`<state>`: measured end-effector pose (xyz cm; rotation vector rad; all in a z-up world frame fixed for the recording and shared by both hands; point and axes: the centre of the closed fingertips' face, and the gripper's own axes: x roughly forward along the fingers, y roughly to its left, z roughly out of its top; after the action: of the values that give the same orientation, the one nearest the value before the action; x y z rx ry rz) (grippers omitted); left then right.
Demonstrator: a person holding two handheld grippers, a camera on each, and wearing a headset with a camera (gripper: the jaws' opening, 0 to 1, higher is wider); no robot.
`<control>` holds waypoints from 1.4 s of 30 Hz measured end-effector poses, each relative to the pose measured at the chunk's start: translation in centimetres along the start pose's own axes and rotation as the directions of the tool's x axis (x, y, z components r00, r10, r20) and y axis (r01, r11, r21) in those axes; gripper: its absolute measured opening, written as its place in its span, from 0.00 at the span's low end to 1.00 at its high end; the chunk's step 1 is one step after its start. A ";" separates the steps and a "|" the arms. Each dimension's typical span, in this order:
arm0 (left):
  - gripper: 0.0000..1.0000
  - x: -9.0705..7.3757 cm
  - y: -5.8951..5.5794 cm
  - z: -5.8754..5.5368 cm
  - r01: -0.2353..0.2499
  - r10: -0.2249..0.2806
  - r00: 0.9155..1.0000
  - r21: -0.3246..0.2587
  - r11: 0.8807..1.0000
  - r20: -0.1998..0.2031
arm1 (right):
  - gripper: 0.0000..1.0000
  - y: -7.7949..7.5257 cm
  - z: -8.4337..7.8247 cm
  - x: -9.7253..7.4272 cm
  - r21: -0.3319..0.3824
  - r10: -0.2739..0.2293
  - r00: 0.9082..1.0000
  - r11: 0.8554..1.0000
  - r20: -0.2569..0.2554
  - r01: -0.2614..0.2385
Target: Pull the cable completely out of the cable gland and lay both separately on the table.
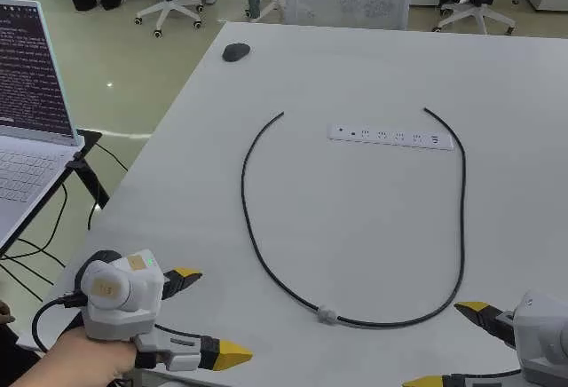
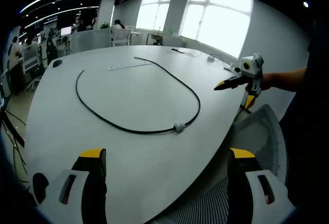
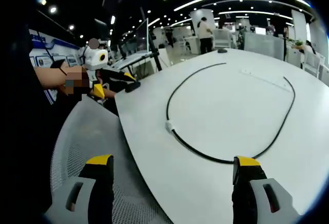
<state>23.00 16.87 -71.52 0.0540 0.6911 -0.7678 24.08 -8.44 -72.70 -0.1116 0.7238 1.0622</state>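
Currently both tools are hanging open and empty over the near edge of the worktop (image 1: pixel 355 201), the left tool (image 1: pixel 213 311) by the near left corner and the right tool (image 1: pixel 444 344) toward the near right, so the step in hand is looking like the first reach. The cable (image 1: pixel 463 218) is lying in a wide open loop, its two ends pointing toward the far edge beside a power strip (image 1: pixel 390 137). The gland (image 1: pixel 327 315) is sitting on the bend closest to the near edge, between the two tools and apart from both. Doing this well is likely going to mean pinching the gland squarely with one tool while the other is gripping the cable just beside it. After that, it is a matter of drawing along the cable's own line rather than sideways, regripping as the long run is feeding through, and stopping the slack from sweeping into the strip.
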 end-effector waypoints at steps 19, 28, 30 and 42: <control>0.92 0.2 -0.4 0.2 0.023 -0.023 1.000 0.007 1.000 -0.007 | 0.94 0.1 -0.6 -0.3 0.021 0.004 1.000 1.000 -0.012 -0.004; 0.88 0.4 -0.1 0.1 0.033 -0.033 0.999 -0.003 0.999 -0.018 | 0.94 0.0 -0.6 0.2 0.012 0.002 1.000 1.000 -0.023 -0.001; 0.88 0.3 0.1 0.0 0.034 -0.034 0.999 -0.010 0.999 -0.024 | 0.94 -0.2 -0.5 0.3 0.016 0.002 1.000 1.000 -0.020 -0.002; 0.86 0.2 0.5 0.5 0.036 -0.036 0.999 0.001 0.999 -0.008 | 0.94 -0.1 -0.2 1.5 0.014 0.014 0.999 1.000 -0.036 -0.013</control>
<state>23.74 16.95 -71.36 0.0451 0.7006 -0.8029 24.50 -7.41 -73.73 -0.1141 0.7653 1.0702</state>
